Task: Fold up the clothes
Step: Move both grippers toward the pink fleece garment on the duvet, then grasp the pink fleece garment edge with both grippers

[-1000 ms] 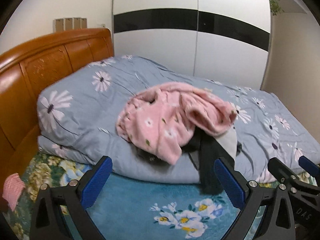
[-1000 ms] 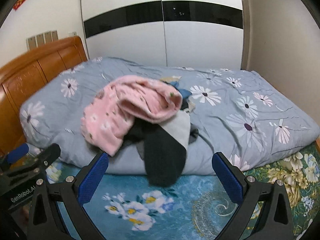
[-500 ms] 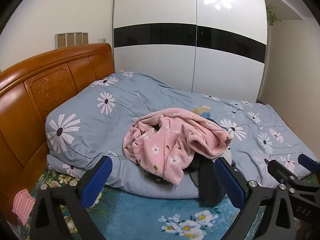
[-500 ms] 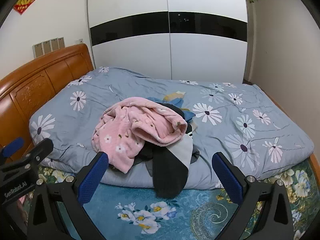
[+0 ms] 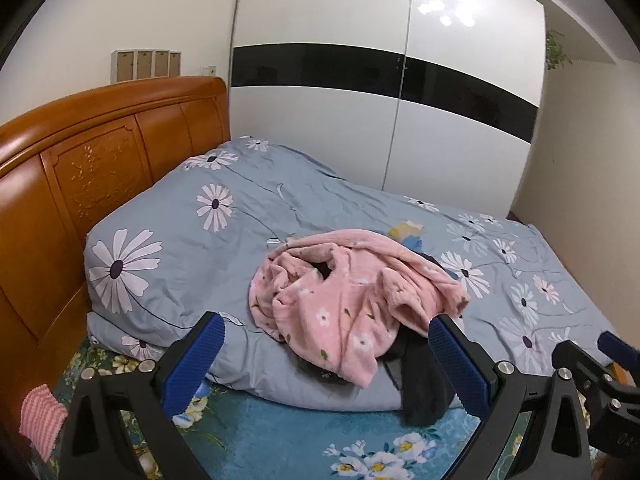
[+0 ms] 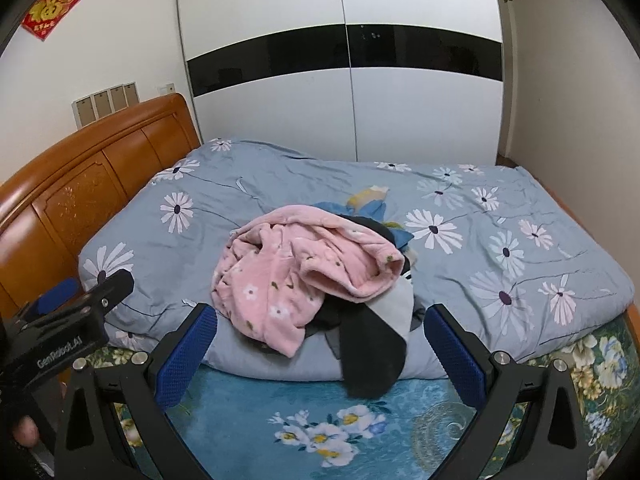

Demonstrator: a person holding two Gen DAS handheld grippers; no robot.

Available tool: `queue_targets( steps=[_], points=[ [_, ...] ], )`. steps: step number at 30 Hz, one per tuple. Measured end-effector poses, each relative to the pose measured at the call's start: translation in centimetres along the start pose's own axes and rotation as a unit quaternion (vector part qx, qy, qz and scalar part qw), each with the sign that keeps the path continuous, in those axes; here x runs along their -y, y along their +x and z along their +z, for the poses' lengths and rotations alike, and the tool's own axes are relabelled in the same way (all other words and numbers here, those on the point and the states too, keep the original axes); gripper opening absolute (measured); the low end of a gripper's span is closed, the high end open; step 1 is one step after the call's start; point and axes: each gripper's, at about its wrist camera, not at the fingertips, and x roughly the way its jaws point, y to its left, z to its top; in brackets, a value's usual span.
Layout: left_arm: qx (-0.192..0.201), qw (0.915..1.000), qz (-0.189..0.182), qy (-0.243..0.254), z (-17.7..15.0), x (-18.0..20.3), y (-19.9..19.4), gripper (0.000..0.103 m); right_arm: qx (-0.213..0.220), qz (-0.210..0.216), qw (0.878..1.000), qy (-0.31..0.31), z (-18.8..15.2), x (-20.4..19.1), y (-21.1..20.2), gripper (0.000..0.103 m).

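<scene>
Home bedroom: bed (image 6: 520, 364) with carved wooden headboard (image 5: 100, 172), grey daisy-print duvet (image 6: 460, 248), floor-to-ceiling white sliding wardrobe (image 6: 344, 80) with black band, red paper decoration (image 6: 50, 8) on the wall, clothes pile (image 6: 304, 276) on the duvet.

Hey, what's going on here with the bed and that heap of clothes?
A person holds a two-finger tool in each hand, facing a bed. The left tool and right tool are both open and empty. A pile of unfolded clothes sits on the grey flowered duvet: a pink flowered garment on top, a dark garment hanging over the duvet's edge. Nothing is folded yet.
</scene>
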Motion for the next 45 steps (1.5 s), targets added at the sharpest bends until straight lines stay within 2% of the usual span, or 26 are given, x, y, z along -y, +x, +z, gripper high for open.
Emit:
queue_targets(
  steps=[10,16,23,29,35,40,45],
  points=[
    [-0.007,0.9997,-0.020,-0.008,2.0,-2.7,3.0,0.103,-0.024,-0.015,0.999,-0.033,0.9,-3.3,2.6,0.103],
    [-0.014,0.9992,-0.033,0.016,2.0,-3.1,5.4,0.103,-0.047,-0.024,0.998,-0.029,0.9,-3.8,5.0,0.103],
    [-0.032,0.9985,-0.041,0.015,1.7,-3.6,9.3,0.103,-0.070,-0.025,0.997,-0.036,0.9,-4.0,8.4,0.103],
    [-0.033,0.9990,-0.028,0.007,-0.3,-5.4,12.5,0.103,-0.096,-0.021,0.995,-0.023,1.8,-2.2,14.0,0.103],
    [-0.072,0.9969,-0.013,0.030,-2.5,-6.1,16.6,0.103,-0.139,-0.013,0.990,-0.024,2.4,-0.9,21.9,0.103],
    [-0.098,0.9938,0.000,0.051,-4.0,-6.1,20.4,0.103,-0.168,0.000,0.985,-0.048,2.2,-1.5,27.9,0.103],
    [-0.114,0.9920,-0.001,0.055,-3.9,-6.1,25.1,0.103,-0.173,-0.006,0.984,-0.042,2.3,-1.8,33.0,0.102]
  ],
)
